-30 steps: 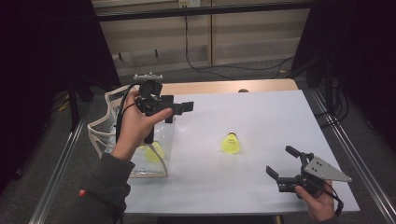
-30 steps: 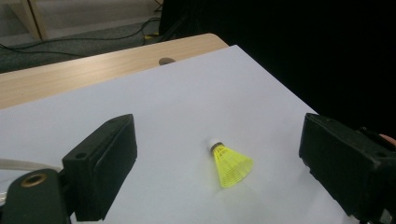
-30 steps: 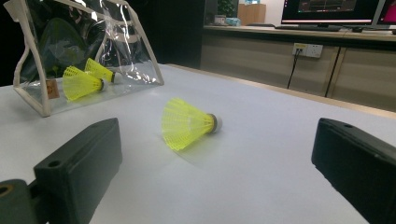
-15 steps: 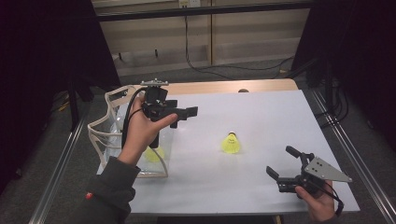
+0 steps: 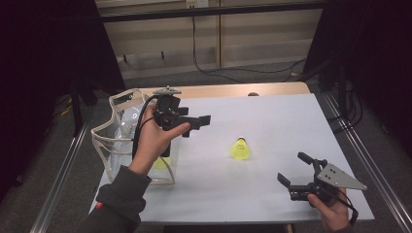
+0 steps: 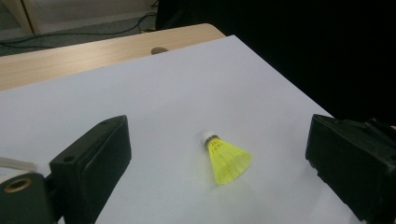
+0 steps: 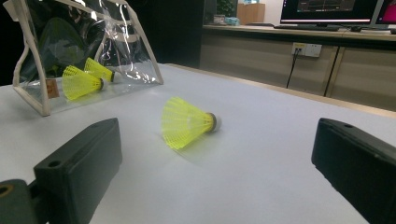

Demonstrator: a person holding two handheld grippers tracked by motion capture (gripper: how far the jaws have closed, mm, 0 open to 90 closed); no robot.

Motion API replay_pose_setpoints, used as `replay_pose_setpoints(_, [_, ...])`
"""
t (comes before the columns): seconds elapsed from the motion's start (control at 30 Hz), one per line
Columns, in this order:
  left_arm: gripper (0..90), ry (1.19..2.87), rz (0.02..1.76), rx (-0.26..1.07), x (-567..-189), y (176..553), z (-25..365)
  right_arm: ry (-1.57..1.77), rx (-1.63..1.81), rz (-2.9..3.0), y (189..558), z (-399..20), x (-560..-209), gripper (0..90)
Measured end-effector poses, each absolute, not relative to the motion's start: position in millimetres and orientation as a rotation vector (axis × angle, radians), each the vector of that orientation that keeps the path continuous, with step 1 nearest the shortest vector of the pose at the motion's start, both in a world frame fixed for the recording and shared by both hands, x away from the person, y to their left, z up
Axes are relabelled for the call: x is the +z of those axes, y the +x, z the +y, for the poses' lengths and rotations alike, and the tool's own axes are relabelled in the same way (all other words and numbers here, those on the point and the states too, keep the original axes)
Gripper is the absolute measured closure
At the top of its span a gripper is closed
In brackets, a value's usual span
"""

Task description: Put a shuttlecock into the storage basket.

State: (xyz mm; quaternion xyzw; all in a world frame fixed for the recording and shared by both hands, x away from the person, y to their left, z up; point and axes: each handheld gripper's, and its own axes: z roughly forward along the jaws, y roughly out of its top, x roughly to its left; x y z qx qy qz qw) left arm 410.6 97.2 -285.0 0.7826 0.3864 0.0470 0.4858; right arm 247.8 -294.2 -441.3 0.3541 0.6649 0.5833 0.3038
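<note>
Left gripper [image 5: 194, 124] jaws spread wide, holding nothing, raised above the clear pouch [image 5: 121, 141] at the table's left edge. Right gripper [image 5: 299, 171] jaws also wide apart, empty, low over the near right corner. Yellow shuttlecock [image 5: 240, 149] lies on its side mid-table on the white sheet [image 5: 272, 116], between both grippers, untouched. Two more shuttlecocks [image 7: 86, 77] sit in the pouch. Room dark; monitor [image 7: 329, 9] on a far bench.

A lab or office workroom: lit monitors [image 7: 336, 10] on a long counter [image 7: 299, 35] (beyond the open fingers), wall sockets [image 7: 307, 49], trailing cables [image 5: 214, 68].
</note>
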Motion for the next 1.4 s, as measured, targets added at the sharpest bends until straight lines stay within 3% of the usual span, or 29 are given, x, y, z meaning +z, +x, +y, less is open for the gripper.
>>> replay_pose_setpoints(1.4, [7.2,1.941,0.899,0.084,-328.4,401.1,67.0,0.941,1.54,1.76,247.0,-296.3,-441.5,1.5])
